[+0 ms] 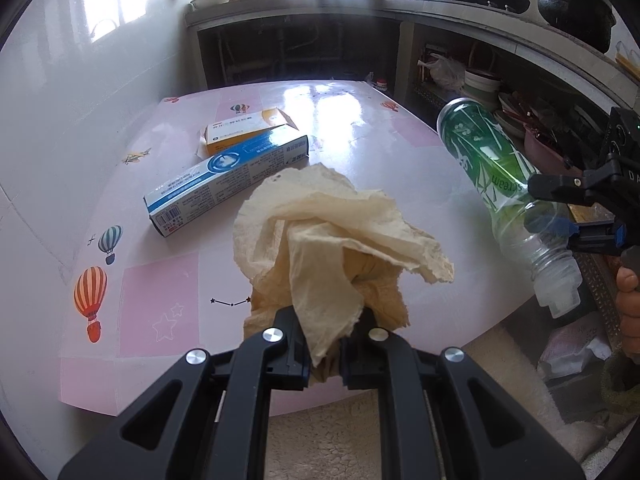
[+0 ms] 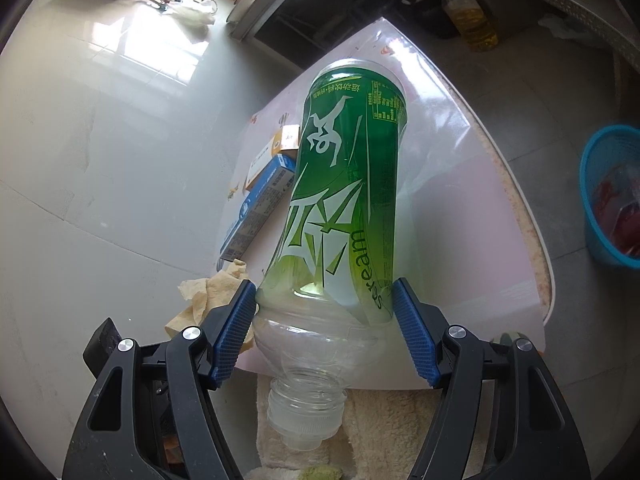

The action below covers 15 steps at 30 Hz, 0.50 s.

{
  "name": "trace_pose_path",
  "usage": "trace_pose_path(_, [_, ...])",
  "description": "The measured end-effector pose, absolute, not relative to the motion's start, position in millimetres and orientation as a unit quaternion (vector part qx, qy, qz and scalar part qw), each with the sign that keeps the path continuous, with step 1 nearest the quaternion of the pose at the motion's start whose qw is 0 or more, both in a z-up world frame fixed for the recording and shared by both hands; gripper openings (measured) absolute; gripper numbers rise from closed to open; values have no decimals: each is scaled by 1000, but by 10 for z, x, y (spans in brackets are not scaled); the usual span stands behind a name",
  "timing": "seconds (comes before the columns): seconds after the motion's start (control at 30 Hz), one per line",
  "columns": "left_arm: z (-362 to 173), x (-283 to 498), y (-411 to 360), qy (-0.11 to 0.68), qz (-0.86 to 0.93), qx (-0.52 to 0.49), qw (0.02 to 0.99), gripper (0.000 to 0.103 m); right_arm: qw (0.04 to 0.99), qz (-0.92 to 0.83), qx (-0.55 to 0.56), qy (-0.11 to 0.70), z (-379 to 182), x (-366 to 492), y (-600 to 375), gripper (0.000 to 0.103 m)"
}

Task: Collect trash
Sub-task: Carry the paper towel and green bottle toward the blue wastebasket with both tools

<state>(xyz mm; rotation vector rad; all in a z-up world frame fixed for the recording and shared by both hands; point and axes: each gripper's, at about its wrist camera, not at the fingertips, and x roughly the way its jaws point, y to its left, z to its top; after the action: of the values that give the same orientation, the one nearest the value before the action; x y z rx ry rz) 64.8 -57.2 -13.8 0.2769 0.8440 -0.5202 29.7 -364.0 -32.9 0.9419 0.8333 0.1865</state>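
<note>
My left gripper [image 1: 325,354] is shut on a crumpled beige paper towel [image 1: 320,224] and holds it over the near edge of the pink table [image 1: 160,300]. My right gripper [image 2: 325,320] is shut on an empty green-labelled plastic bottle [image 2: 348,184], cap end toward the camera, held off the table's right side; the bottle also shows in the left wrist view [image 1: 492,176]. A blue and white box [image 1: 224,180] and a yellow box [image 1: 244,128] lie on the table behind the towel.
A blue plastic basket [image 2: 608,196] with red contents stands on the floor at the right. Shelves with pots and bowls [image 1: 480,80] run behind the table. A white tiled wall [image 1: 80,80] is at the left. A fluffy mat [image 2: 380,432] lies below the table edge.
</note>
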Motion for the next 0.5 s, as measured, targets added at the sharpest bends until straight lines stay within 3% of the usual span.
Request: trace_pose_path(0.5, [176,524,-1270,376,-325,155,854,10,806,39,493,325,-367,-294,-4090,66])
